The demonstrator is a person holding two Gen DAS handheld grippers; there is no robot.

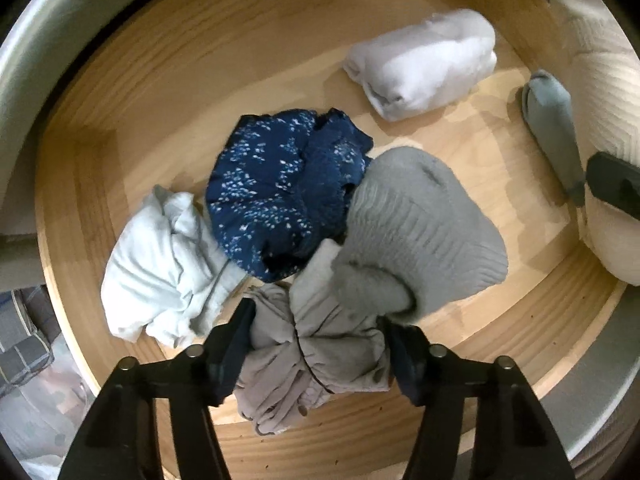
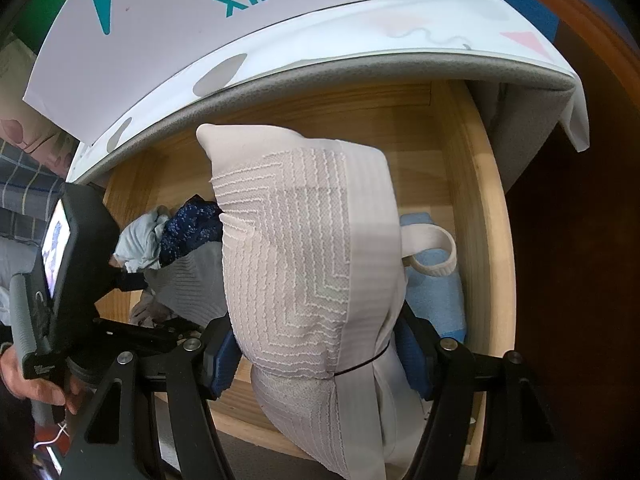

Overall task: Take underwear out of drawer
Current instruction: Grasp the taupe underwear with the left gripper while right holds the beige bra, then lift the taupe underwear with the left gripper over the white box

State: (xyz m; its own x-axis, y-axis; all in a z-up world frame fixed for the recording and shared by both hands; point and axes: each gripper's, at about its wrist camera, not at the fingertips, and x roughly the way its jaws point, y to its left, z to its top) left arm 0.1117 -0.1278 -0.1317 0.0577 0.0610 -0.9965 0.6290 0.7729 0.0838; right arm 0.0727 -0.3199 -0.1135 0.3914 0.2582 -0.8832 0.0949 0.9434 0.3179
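Observation:
An open pale-wood drawer (image 1: 192, 80) holds several rolled and crumpled garments. My left gripper (image 1: 320, 350) points straight down into it, both pads pressing on a taupe bundled underwear (image 1: 316, 344) near the front wall. Just beyond lie a grey ribbed piece (image 1: 420, 224), a navy speckled piece (image 1: 280, 184), a pale blue crumpled piece (image 1: 160, 268) and a white roll (image 1: 424, 64). My right gripper (image 2: 320, 360) is shut on a cream textured underwear bundle (image 2: 304, 248) tied with a thin black band, held above the drawer (image 2: 480, 220). That bundle also shows at the right edge (image 1: 604, 92).
A blue sock (image 2: 436, 292) (image 1: 552, 128) lies along the drawer's right side. Over the drawer juts a grey cabinet top with a patterned cloth (image 2: 420, 36) and a white shoe box (image 2: 180, 28). A hand (image 2: 24, 380) grips the left tool's handle. Plaid fabric (image 1: 24, 340) sits outside, left.

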